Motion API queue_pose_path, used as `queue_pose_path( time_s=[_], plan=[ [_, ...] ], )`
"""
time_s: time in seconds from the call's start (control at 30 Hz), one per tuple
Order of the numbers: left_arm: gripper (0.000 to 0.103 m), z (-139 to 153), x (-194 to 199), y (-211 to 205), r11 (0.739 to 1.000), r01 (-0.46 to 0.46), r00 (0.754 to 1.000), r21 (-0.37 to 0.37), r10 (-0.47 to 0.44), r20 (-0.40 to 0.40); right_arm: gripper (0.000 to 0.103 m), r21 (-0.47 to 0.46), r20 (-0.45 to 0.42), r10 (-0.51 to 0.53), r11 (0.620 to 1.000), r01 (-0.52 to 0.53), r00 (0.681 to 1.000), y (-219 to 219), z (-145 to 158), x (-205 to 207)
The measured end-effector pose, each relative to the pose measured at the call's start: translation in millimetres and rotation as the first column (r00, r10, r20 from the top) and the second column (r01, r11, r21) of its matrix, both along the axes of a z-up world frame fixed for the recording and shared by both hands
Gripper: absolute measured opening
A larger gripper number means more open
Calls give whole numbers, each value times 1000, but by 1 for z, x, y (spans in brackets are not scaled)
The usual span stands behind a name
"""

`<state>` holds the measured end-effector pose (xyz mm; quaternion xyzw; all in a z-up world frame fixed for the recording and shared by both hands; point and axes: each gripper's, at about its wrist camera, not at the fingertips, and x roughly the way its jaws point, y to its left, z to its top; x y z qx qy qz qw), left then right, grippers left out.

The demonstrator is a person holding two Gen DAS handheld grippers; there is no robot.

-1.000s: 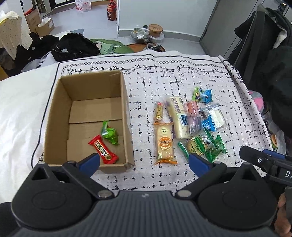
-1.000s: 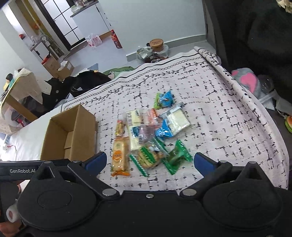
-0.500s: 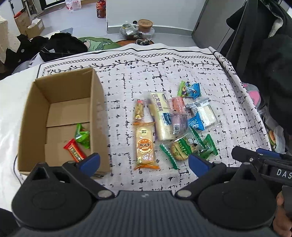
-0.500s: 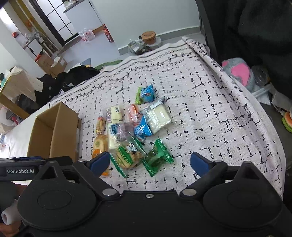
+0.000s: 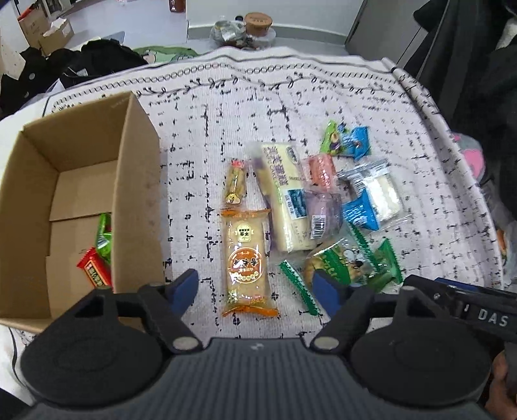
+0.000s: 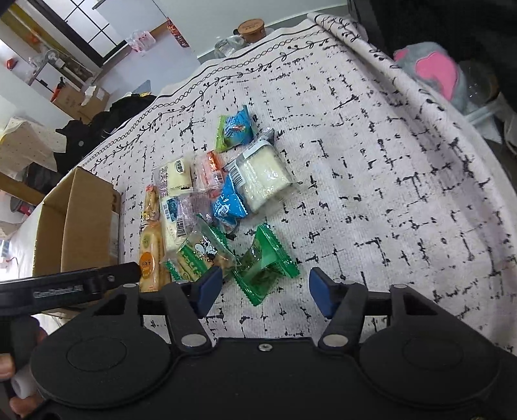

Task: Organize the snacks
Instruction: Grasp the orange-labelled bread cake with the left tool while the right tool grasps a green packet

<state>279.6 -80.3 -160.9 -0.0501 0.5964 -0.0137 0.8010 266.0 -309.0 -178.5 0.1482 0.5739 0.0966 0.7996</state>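
While both grippers hover with fingers spread, snacks [image 5: 290, 210] lie heaped on a white, black-flecked cloth [image 5: 226, 106].
Just beside the heap stands a box [image 5: 135, 181] holding two packets; the left gripper [image 5: 255, 290] and right gripper [image 6: 263, 290] hold nothing; beyond the cloth, grey floor [image 5: 145, 19] with cartons and dark clothes.

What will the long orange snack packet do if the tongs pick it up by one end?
The orange packet lies flat and looks filled along its whole length, so it would probably stay fairly stiff rather than droop. Its wrapper is glossy, so it may slip between the tongs. The crimped ends look thin and would likely crumple if gripped there.
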Motion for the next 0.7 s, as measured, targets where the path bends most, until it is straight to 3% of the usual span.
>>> queue_pose_path(
  time_s=[0.17,0.4,0.7],
  plan=[
    [58,-19,10,2,1000,-15,999,9,15,-45,53,10,-33,8,1000,-8,999,2,-13,7],
    [54,-37,24,3,999,-29,997,25,30,-77,51,14,-67,11,1000,-10,998,6,-29,18],
    [41,-59,34,5,998,-48,990,36,53,-128,51,-8,-99,35,999,-36,994,19,-46,28]
  ],
)
